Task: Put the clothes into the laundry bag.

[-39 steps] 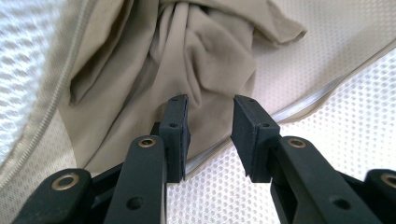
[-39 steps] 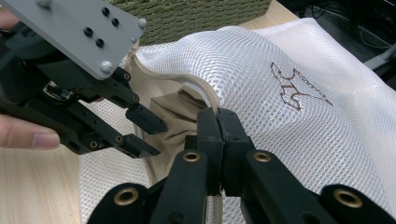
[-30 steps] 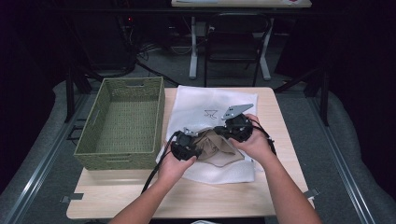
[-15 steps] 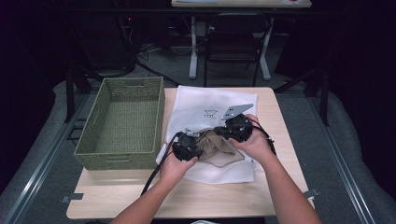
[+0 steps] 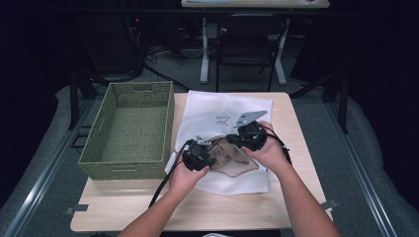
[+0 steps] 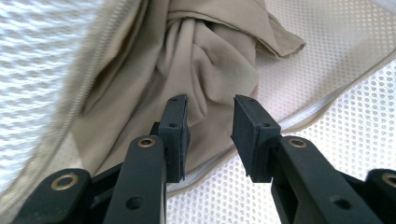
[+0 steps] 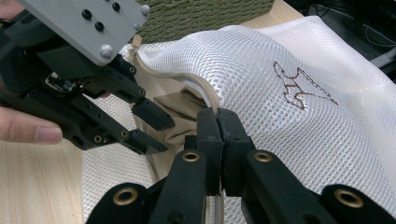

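Note:
A white mesh laundry bag lies flat on the table with its zipped mouth toward me. A tan garment sits bunched in that mouth. My right gripper is shut on the bag's zipper edge and holds the top layer lifted off the garment. My left gripper reaches into the opening, its pads apart with folds of tan cloth just beyond the gap. Its jaws have just been closing a little, and nothing is pinched between them. In the high view the left gripper and right gripper face each other across the garment.
A green woven basket stands at the table's left, close beside the bag. Bare wooden tabletop runs along the near edge. A chair and table legs stand on the floor beyond the far edge.

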The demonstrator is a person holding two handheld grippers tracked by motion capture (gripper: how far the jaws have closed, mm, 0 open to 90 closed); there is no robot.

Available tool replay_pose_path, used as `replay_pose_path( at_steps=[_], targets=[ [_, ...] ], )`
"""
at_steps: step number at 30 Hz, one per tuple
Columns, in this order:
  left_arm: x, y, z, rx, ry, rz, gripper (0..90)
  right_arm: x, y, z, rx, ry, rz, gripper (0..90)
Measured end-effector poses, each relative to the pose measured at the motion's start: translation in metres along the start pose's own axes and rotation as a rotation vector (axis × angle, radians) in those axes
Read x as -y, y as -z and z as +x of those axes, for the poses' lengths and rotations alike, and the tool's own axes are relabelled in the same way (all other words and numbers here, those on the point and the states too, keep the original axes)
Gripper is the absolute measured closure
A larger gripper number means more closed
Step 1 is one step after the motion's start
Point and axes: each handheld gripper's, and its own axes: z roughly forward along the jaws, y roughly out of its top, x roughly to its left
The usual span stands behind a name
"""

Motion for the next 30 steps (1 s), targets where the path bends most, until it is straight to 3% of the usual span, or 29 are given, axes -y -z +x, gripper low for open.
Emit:
replay_pose_path(
  at_steps=[5,8,10,13,15,16,18,21,25,30],
  targets=[
    [0.001,0.003,0.006,-0.014,0.001,0.009,77.5,0.000,0.000,0.001,0.002,0.004,0.002,89.0],
    [0.001,0.000,0.008,-0.006,0.008,0.022,78.8,0.000,0.000,0.001,0.003,0.004,0.003,89.0],
    [0.001,-0.001,0.008,-0.003,0.008,0.025,78.4,0.000,0.000,0.001,0.003,0.004,0.001,89.0],
    [0.002,-0.008,0.006,0.013,0.007,0.053,67.4,0.000,0.001,0.000,0.003,0.000,-0.001,89.0],
    [0.003,-0.010,0.005,0.008,0.008,0.058,67.0,0.000,0.001,0.000,0.004,0.000,0.000,89.0],
    [0.003,-0.015,0.005,0.004,-0.013,0.078,67.3,0.000,0.001,0.000,0.003,0.001,0.001,89.0],
    [0.004,-0.020,0.004,0.007,0.007,0.069,67.8,0.000,0.001,0.000,0.005,0.004,0.001,89.0],
    [0.004,-0.024,0.004,-0.001,0.004,0.076,73.1,0.000,0.002,0.000,0.005,0.003,0.001,89.0],
    [0.008,-0.035,0.004,-0.032,-0.020,0.120,82.5,0.000,0.001,0.000,0.002,0.007,0.001,89.1],
    [0.007,-0.037,0.006,-0.043,-0.022,0.107,88.0,0.000,0.001,0.000,0.003,0.006,0.002,89.1]
  ],
)
